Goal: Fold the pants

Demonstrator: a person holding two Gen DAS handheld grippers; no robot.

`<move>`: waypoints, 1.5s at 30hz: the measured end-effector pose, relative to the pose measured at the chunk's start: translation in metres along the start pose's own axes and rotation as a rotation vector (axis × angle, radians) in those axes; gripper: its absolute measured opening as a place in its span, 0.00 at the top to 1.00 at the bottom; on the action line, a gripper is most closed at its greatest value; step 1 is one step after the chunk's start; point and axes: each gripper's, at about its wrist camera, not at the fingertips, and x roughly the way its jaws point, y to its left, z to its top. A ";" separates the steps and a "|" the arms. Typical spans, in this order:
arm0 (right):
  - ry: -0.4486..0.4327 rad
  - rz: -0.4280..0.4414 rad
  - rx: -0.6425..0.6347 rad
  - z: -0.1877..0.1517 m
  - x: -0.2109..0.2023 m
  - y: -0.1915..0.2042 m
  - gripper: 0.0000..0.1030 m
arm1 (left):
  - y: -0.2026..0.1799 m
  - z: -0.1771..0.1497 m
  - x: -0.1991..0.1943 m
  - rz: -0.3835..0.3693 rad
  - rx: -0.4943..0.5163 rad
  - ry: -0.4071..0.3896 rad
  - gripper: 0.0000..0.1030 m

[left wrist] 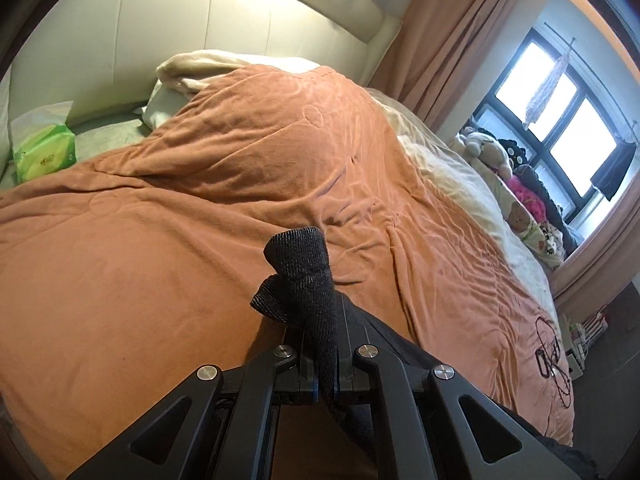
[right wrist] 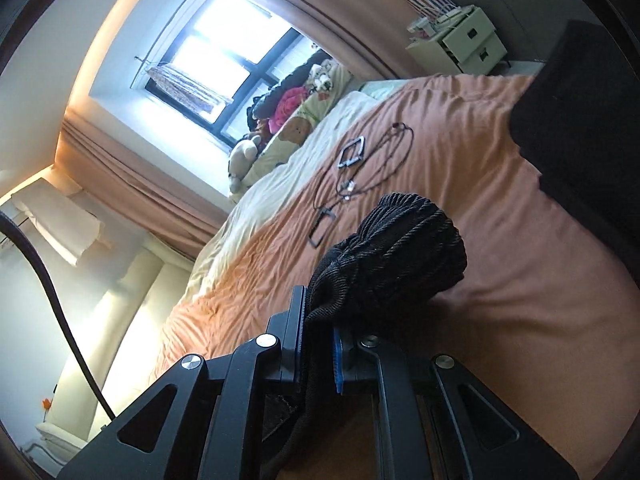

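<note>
The pants are dark knit fabric. In the left wrist view my left gripper (left wrist: 326, 376) is shut on a narrow bunched edge of the pants (left wrist: 308, 268), which sticks up past the fingertips above the orange blanket (left wrist: 200, 200). In the right wrist view my right gripper (right wrist: 318, 356) is shut on a thicker ribbed fold of the pants (right wrist: 400, 248), held above the blanket (right wrist: 500, 240). More dark fabric (right wrist: 580, 100) hangs at the right edge of that view.
A bed with a white headboard (left wrist: 200, 40), pillows and a green tissue pack (left wrist: 44, 152). Cables and small frames (right wrist: 360, 168) lie on the blanket. Stuffed toys (right wrist: 288, 112) sit by the window; a white drawer unit (right wrist: 464, 40) stands beyond the bed.
</note>
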 end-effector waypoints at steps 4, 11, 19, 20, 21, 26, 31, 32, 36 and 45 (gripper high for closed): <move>0.010 -0.001 0.020 -0.005 -0.026 -0.006 0.92 | 0.012 -0.010 -0.024 -0.004 0.000 -0.002 0.96; 0.026 -0.017 0.037 -0.020 -0.069 -0.012 0.92 | 0.036 -0.031 -0.054 0.006 -0.011 0.007 0.96; 0.077 -0.074 0.059 -0.035 -0.093 -0.017 0.92 | 0.072 -0.062 -0.060 0.043 -0.062 0.044 0.96; 0.085 -0.087 0.070 -0.037 -0.094 -0.021 0.92 | 0.077 -0.067 -0.057 0.053 -0.069 0.056 0.96; 0.094 -0.105 0.076 -0.038 -0.094 -0.025 0.92 | 0.082 -0.071 -0.054 0.064 -0.070 0.067 0.96; 0.182 -0.250 0.081 -0.049 -0.083 -0.036 0.87 | 0.110 -0.098 -0.028 0.144 -0.118 0.191 0.91; 0.230 -0.332 0.052 -0.053 -0.082 -0.035 0.70 | 0.128 -0.112 -0.026 0.218 -0.120 0.239 0.64; 0.234 -0.343 0.046 -0.052 -0.084 -0.034 0.62 | 0.130 -0.112 -0.030 0.248 -0.111 0.230 0.54; 0.184 -0.437 0.005 -0.045 -0.103 -0.029 0.30 | 0.139 -0.107 -0.046 0.288 -0.084 0.205 0.46; 0.149 -0.449 -0.153 -0.023 -0.112 0.012 0.30 | 0.122 -0.088 -0.046 0.271 -0.073 0.176 0.46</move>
